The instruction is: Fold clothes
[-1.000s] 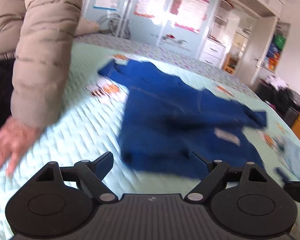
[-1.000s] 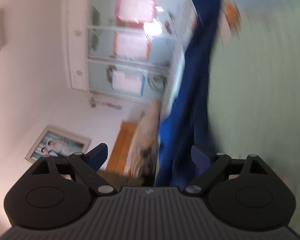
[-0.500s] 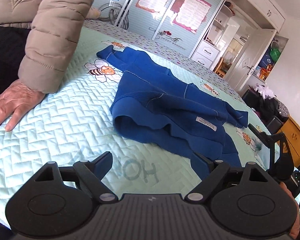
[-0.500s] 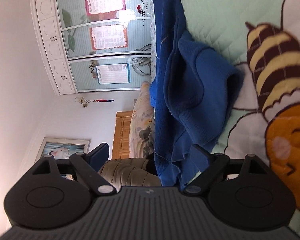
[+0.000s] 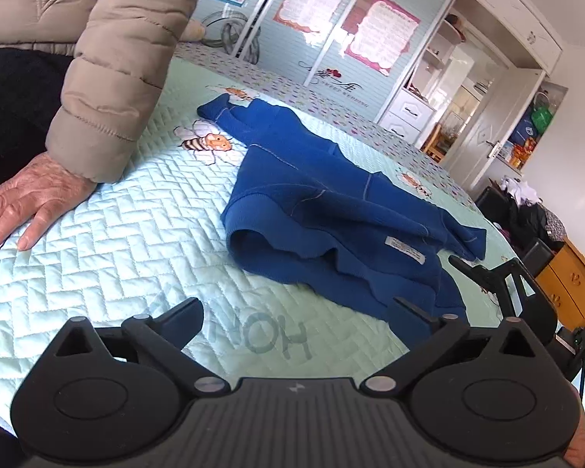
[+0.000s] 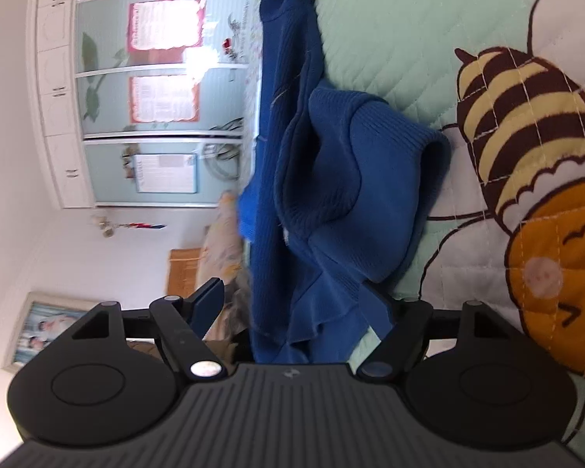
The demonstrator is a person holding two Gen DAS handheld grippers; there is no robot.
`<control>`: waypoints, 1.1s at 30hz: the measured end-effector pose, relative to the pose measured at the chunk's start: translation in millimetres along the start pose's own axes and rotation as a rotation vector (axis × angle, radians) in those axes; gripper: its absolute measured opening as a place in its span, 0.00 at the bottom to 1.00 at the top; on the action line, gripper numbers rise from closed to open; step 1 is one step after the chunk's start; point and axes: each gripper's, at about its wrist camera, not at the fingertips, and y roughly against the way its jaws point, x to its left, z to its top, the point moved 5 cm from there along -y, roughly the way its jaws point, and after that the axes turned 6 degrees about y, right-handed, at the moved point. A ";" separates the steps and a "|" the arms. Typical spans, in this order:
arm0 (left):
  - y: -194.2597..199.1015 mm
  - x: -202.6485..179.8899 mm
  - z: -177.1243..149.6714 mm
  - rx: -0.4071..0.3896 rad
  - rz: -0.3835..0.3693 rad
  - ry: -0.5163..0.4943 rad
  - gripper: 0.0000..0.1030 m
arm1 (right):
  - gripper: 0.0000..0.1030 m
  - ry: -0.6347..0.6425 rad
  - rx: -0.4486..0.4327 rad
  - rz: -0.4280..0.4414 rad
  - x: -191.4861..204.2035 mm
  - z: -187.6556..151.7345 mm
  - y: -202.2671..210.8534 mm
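Sweater (image 6: 331,195) hem lies between closing right gripper (image 6: 292,304) jaws (pads apart).

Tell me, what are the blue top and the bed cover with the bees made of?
The blue top looks like soft knitted cloth, probably cotton or fleece: its hem is ribbed and it lies floppy. The bed cover looks like smooth quilted fabric, with stitched zigzag lines and puffy padding.

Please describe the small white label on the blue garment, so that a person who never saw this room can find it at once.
Start at the pale green quilted bedspread and find the blue sweater crumpled on it. Follow the sweater toward its near, right end. There a small white label lies on the fabric, the only pale patch on the otherwise plain blue cloth.
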 end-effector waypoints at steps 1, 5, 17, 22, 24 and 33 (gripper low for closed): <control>-0.4 1.2 0.4 0.003 0.001 0.008 0.98 | 0.75 0.003 -0.008 -0.019 1.3 -1.5 -0.5; -0.7 4.0 1.7 0.007 0.002 0.016 0.98 | 0.75 -0.049 -0.058 -0.077 -2.2 -8.5 4.7; -8.5 -0.8 -4.3 0.035 -0.002 0.001 0.98 | 0.75 -0.074 -0.083 -0.029 -14.3 -2.8 -2.2; -11.5 0.7 -5.4 0.046 0.011 0.002 0.98 | 0.58 0.066 -0.034 -0.081 -14.1 1.2 -5.9; -12.3 0.9 -5.4 0.051 0.013 0.002 0.98 | 0.31 0.072 -0.034 -0.099 -17.3 1.0 -1.9; -16.6 -0.6 -10.1 0.072 0.020 -0.004 0.98 | 0.21 -0.010 -0.098 -0.059 -36.8 3.1 19.3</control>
